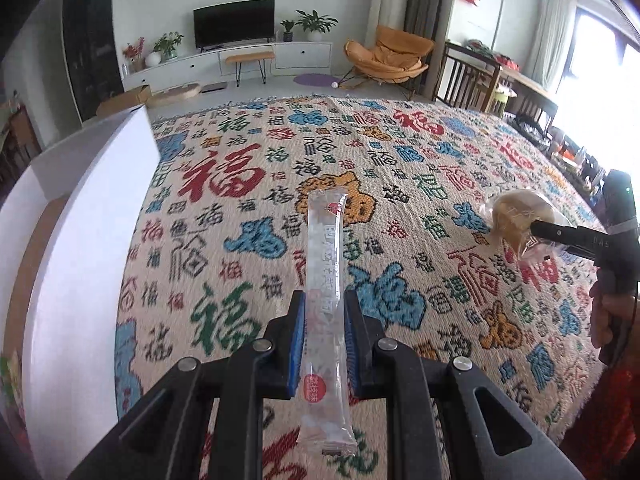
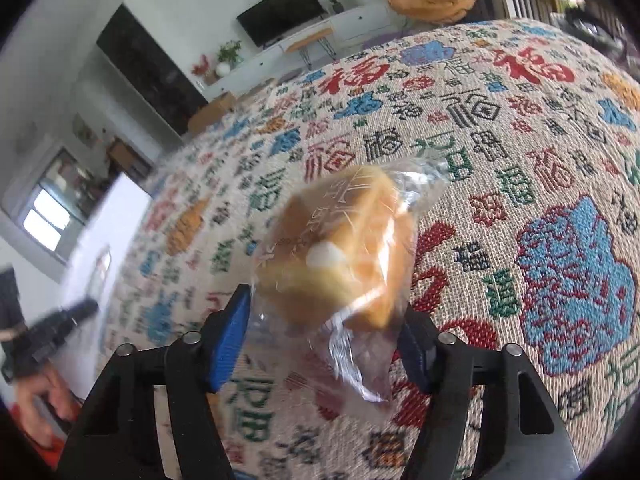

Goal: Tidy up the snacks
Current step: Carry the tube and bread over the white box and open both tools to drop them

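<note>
Two snacks held over the patterned cloth, box off to the left

The stick packet (image 1: pixel 325 304) sits between the left gripper (image 1: pixel 325 312) fingers, running straight ahead over the tablecloth (image 1: pixel 248 216); a box (image 1: pixel 80 216) stands to its left at the cloth's edge, and the right gripper (image 1: pixel 560 236) lies to its right, pinching a wrapped bun (image 1: pixel 516 216). Past the table's far edge stand the TV (image 1: pixel 234 22) and a chair (image 1: pixel 388 56)

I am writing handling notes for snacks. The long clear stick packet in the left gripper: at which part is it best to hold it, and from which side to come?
Hold the stick packet across its narrow width, near the middle of its length, as the left gripper does now: one pad on each long edge. Come along its long axis. The packet is thin and long, so a grip at one end would probably let it droop.
</note>
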The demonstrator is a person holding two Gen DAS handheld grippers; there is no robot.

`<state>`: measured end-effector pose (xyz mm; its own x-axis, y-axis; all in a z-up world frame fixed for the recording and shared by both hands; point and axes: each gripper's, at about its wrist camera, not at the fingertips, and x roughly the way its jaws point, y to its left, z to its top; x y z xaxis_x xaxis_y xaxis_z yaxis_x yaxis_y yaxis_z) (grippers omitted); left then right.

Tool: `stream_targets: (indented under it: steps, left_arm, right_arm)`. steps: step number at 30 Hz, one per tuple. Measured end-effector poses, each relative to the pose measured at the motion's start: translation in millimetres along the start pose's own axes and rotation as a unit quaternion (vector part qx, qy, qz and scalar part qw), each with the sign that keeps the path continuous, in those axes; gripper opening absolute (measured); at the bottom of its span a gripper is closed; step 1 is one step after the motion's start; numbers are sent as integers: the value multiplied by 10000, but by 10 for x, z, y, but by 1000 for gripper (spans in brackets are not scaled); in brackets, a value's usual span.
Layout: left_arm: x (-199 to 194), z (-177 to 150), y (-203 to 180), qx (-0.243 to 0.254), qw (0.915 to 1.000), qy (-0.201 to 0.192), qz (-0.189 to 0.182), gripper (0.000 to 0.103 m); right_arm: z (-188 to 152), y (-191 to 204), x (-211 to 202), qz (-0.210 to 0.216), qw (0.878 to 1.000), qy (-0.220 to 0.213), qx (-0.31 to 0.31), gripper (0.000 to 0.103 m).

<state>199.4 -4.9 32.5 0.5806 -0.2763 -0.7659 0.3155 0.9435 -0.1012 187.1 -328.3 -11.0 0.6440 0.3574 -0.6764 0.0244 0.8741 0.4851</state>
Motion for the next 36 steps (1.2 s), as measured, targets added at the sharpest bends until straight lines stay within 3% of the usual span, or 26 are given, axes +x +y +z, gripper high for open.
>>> stream_targets:
  steps: [4, 6, 10, 14, 18, 22, 25, 27, 28, 29, 30, 31, 33, 34, 36]
  left_arm:
    - [-262, -80, 252, -429, 9987, -199, -172, 17]
    - [-353, -101, 338, -545, 9979, -273, -198, 17]
    - [-502, -193, 447, -656, 9969, -358, -238, 18]
    - [-623, -295, 509, -715, 9962, -378, -309, 18]
    - [-695, -359, 537, -784, 9955, -395, -370, 17]
    - [-699, -393, 494, -822, 9950, -360, -447, 18]
    - [-681, -397, 421, -838, 9947, -282, -518, 18]
    - [-680, -391, 364, -834, 9947, -240, -560, 17]
    - [-689, -392, 336, -821, 9947, -233, -566, 17]
    - [-701, -394, 308, -807, 9948, -227, -576, 17]
    - [-720, -398, 288, -800, 9947, -227, -599, 17]
    - [-737, -399, 284, -805, 9945, -231, -623, 18]
    - [-797, -408, 304, -844, 9937, -237, -701, 18]
    - [-826, -404, 330, -869, 9931, -237, -745, 18]
    - [-913, -388, 471, -1055, 9900, -264, -898, 18]
  right_arm:
    - [107, 254, -182, 281, 9994, -90, -195, 52]
    - [160, 405, -174, 163, 9995, -18, -261, 51]
    - [207, 484, -14, -304, 9987, 314, -245, 70]
    - [191, 235, -24, -869, 9955, 238, 296, 75]
    - [209, 353, -276, -1663, 9826, 3, -830, 76]
    - [239, 471, -378, -1587, 9684, 172, -1916, 76]
    - [272, 628, -213, -1331, 9387, 674, -3109, 79]
    - [273, 654, 140, -1599, 8965, 1335, -3911, 79]
    - [271, 629, 302, -1668, 8843, 1631, -4045, 91]
    - [287, 567, 485, -1678, 8753, 1918, -4109, 93]
    - [313, 509, 589, -1618, 8760, 2036, -4061, 93]
    - [384, 447, 672, -1515, 8914, 2098, -3721, 91]
    - [549, 297, 708, -1200, 9369, 2002, -2602, 86]
    - [583, 260, 652, -1026, 9524, 1805, -2233, 74]
    - [600, 261, 513, -632, 9714, 1559, -1675, 73]
